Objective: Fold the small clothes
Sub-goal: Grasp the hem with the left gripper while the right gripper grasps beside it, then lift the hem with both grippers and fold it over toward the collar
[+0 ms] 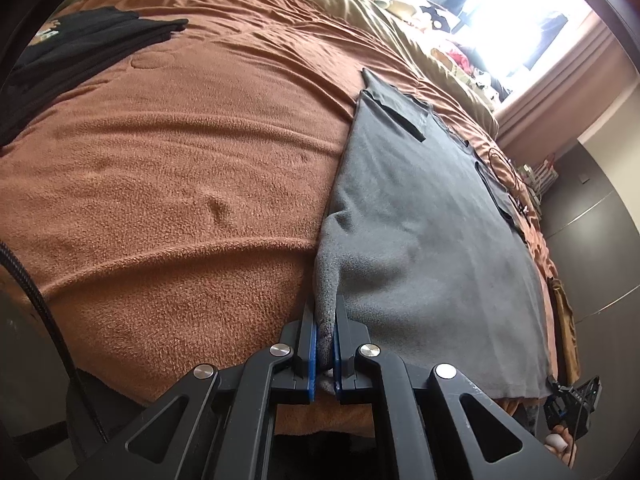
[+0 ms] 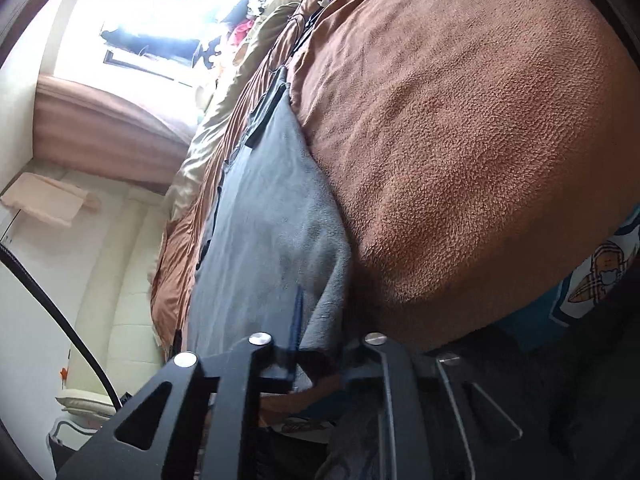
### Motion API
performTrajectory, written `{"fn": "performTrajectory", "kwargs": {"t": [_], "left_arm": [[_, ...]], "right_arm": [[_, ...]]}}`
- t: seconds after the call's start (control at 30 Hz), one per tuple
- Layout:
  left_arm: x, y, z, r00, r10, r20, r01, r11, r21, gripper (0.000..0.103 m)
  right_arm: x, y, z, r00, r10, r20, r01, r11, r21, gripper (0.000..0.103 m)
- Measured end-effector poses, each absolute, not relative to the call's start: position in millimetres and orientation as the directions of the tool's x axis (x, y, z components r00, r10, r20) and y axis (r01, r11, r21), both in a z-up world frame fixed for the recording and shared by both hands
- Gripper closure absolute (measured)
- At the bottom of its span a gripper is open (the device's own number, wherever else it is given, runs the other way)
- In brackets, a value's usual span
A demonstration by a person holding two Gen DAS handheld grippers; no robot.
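We pinch grey garment point(image 1: 420, 208) corners in left tongs point(image 1: 326, 344) and right tongs point(image 2: 316, 344), both clenched, ready to lift hem off bed point(image 1: 180, 168) for fold

The right gripper point(image 2: 316, 344) is motion-blurred, its grip on the grey cloth point(image 2: 272, 240) unclear. The black clothes point(image 1: 72, 52) run past the left edge. Window clutter point(image 1: 452, 52) is unreadable.

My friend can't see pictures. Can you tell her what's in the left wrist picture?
The left tool pinches the near corner of a grey piece of clothing spread flat on a fuzzy brown blanket covering a bed. A pile of black clothes sits far off on the blanket, and a bright window glows at the back.
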State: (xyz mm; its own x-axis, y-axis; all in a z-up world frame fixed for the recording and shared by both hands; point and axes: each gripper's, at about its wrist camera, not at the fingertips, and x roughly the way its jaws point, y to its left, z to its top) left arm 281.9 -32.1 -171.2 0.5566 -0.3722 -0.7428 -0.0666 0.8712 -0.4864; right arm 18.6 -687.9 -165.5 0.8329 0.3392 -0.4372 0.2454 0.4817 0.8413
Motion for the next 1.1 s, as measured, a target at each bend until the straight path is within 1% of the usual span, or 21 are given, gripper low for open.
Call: {"fn": "performTrajectory", "kwargs": {"t": [0.13, 0.27, 0.57, 0.73, 1.1], "left_arm": [[278.9, -29.7, -148.3, 0.592, -0.382, -0.709, -0.039, 0.866, -0.499, 0.098], [271.0, -27.9, -122.1, 0.638, -0.372, -0.674, -0.014, 0.870, -0.494, 0.098], [235.7, -12.7, -89.2, 0.694, -0.390, -0.605, 0.017, 0.849, -0.527, 0.098], [208.7, -1.1, -79.3, 0.712, -0.402, -0.575, 0.035, 0.839, -0.543, 0.098], [135.8, 18.9, -72.4, 0.725, -0.427, -0.540, 0.072, 0.827, -0.558, 0.098]], "right_arm": [[4.9, -688.2, -144.3, 0.866, 0.308, -0.393, 0.222, 0.469, 0.855, 0.102], [-4.3, -677.2, -123.7, 0.874, 0.281, -0.395, 0.212, 0.512, 0.832, 0.102], [-55.1, -664.2, -98.7, 0.906, 0.262, -0.332, 0.142, 0.550, 0.823, 0.102], [-85.4, -666.1, -92.0, 0.916, 0.266, -0.300, 0.105, 0.563, 0.820, 0.102], [-147.1, -658.6, -87.7, 0.919, 0.275, -0.283, 0.070, 0.593, 0.803, 0.102]]}}
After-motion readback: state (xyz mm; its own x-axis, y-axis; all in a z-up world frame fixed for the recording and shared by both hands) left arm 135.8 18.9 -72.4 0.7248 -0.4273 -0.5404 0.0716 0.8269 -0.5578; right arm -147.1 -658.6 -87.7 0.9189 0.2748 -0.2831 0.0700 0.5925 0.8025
